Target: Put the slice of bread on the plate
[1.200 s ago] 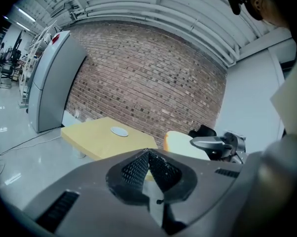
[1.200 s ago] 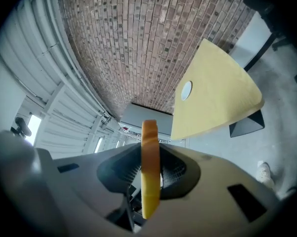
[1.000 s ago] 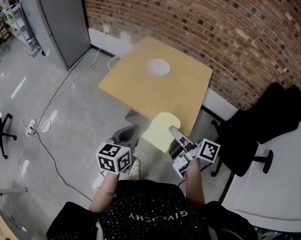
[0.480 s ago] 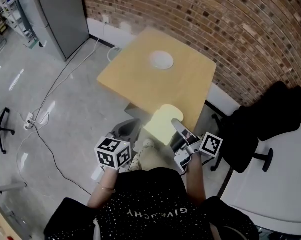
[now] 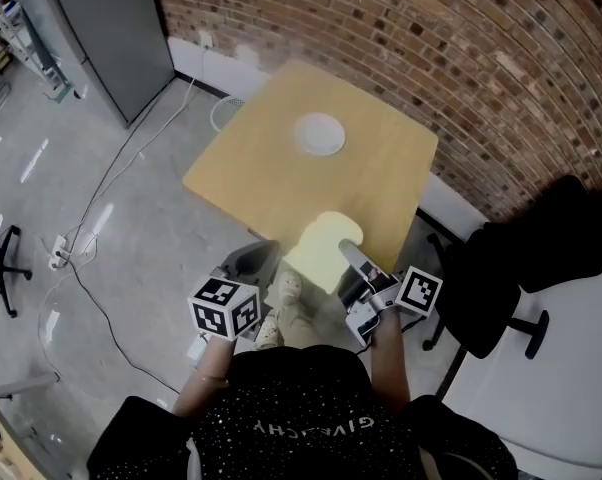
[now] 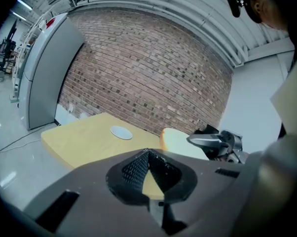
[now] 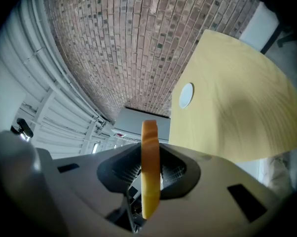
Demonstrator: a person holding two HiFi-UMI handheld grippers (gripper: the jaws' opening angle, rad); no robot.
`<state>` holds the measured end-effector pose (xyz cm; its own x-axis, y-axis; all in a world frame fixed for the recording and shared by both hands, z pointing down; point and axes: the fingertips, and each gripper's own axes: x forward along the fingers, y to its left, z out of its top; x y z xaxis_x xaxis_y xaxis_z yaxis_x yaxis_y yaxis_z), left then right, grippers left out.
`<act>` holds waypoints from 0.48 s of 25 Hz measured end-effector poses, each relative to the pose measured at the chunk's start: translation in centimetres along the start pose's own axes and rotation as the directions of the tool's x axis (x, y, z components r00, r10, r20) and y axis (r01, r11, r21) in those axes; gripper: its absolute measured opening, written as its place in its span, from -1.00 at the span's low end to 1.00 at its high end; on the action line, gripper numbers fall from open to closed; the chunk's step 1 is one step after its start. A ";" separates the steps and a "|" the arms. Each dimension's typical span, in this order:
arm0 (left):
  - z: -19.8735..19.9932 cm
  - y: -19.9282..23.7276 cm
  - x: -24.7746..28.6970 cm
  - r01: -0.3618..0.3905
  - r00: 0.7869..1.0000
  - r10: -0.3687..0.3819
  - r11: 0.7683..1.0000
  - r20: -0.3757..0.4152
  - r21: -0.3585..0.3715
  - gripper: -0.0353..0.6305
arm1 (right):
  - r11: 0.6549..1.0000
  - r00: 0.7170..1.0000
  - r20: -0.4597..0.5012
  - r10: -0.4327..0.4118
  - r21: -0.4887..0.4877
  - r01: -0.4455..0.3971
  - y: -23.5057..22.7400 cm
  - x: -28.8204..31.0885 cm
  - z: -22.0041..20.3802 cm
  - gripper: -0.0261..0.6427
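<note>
Bread (image 5: pixel 319 253) at the table (image 5: pixel 243 173) corner.
My right claw (image 7: pixel 150 168) grasps the bread; my left claw (image 6: pixel 148 155) is clenched, empty; plate (image 5: pixel 318 134) on table.

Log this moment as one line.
right gripper: shut on bread slice | left gripper: shut, empty | plate: bare, on table | step: slice not placed

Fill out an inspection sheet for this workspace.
Surface: wooden table, holding only the white plate.
Job's things: white plate empty; bread slice held by the table's near edge, short of the plate.
Clutter: nothing seen on the table.
Grippers: right gripper shut on the bread slice; left gripper shut, empty.
Cables: white cable across the floor to a power strip.
Surroundings: brick wall, grey cabinet, black chair, white desk.
</note>
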<state>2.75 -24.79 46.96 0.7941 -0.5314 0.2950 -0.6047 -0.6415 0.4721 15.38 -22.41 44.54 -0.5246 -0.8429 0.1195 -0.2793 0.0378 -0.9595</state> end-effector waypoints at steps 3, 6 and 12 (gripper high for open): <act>1.6 0.8 3.2 0.002 1.000 -0.002 1.000 -0.009 -0.003 -0.86 | 1.000 1.000 0.018 -0.017 0.014 0.017 -0.9 1.1 3.5 -0.63; 3.2 1.2 6.5 0.019 0.999 -0.019 1.000 -0.027 0.007 -0.86 | 1.000 0.999 0.040 -0.018 0.008 0.017 -1.6 2.4 7.3 -0.63; 5.8 3.2 13.1 0.041 0.997 -0.040 0.999 -0.064 0.012 -0.86 | 1.000 0.998 0.056 -0.010 0.026 0.008 -3.3 5.5 12.8 -0.63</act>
<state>10.81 -37.02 47.47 0.8197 -0.4691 0.3285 -0.5727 -0.6693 0.4733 23.71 -34.08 45.06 -0.4757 -0.8721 0.1141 -0.2628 0.0171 -0.9647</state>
